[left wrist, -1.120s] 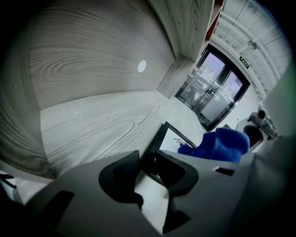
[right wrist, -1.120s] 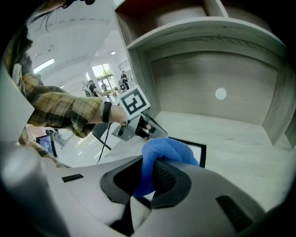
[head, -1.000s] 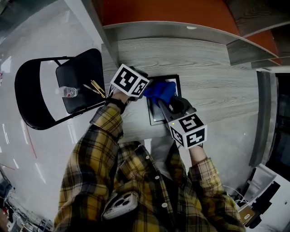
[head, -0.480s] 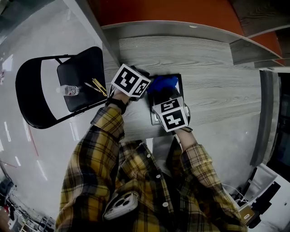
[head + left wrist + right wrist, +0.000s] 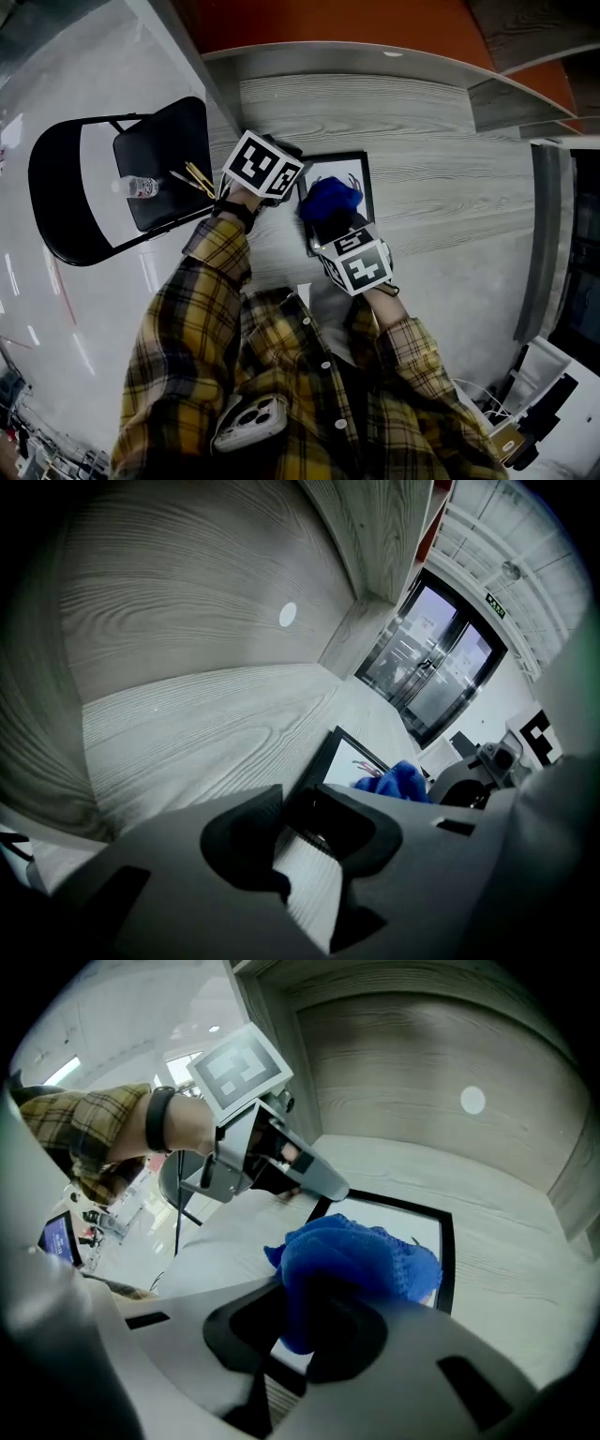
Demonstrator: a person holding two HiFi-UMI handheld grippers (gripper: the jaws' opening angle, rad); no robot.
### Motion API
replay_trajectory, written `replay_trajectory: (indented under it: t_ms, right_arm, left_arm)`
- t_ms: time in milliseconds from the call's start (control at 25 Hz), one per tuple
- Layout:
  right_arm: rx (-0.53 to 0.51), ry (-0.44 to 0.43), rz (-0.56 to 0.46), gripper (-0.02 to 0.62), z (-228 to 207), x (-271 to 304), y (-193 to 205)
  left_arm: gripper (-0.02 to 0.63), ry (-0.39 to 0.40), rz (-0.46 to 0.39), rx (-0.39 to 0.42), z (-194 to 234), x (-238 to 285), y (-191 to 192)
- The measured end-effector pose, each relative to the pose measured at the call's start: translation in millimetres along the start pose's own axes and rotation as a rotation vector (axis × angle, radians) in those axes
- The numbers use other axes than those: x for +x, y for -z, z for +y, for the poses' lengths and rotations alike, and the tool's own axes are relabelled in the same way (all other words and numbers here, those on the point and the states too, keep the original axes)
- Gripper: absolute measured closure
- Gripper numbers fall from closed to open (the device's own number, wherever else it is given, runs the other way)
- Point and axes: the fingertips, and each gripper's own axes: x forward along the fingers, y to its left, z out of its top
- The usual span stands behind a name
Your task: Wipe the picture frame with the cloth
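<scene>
Picture frame (image 5: 323,172) lies flat on the gray wood table (image 5: 441,141). The blue cloth (image 5: 330,199) has slid from the far end to mid-frame, uncovering the top glass. Right gripper (image 5: 328,223) jaws are clamped on the bunched cloth, which is pressed on the glass. Left gripper (image 5: 298,187) jaws are nearly closed, pinching the frame's left edge.

Frame (image 5: 362,178) flat on counter (image 5: 431,141), near counter's left edge. Cloth (image 5: 328,199) on frame, in right tongs (image 5: 309,1326) at frame's near side. Left tongs (image 5: 305,827) at frame's left edge. Chair (image 5: 103,183) left of counter; bottle (image 5: 141,188), pencils (image 5: 197,178) on seat.
</scene>
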Motion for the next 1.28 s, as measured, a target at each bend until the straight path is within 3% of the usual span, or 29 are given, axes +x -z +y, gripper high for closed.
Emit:
replay_trajectory:
  t_ms: [240, 560, 880, 1120, 1280]
  right_arm:
    - [0.026, -0.076, 0.082, 0.543, 22.7, -14.7, 35.2]
    - [0.072, -0.141, 0.093, 0.543, 51.4, -32.5, 71.6]
    - [0.122, -0.118, -0.027, 0.543, 45.2, -48.4, 59.5]
    - [0.163, -0.074, -0.18, 0.543, 27.5, -90.4, 32.5]
    - [0.164, -0.046, -0.287, 0.543, 15.5, -125.7, 8.5]
  left_arm:
    - [0.497, -0.002, -0.002, 0.002, 1.4, -0.5, 0.0]
    - [0.497, -0.003, 0.0, 0.004, 1.1, -0.6, -0.1]
    - [0.494, -0.002, -0.021, 0.002, 0.3, -1.5, 0.4]
    - [0.494, -0.024, -0.198, -0.106, 4.4, -38.5, -14.5]
    - [0.494, -0.033, -0.29, -0.104, -18.0, -70.1, -16.6]
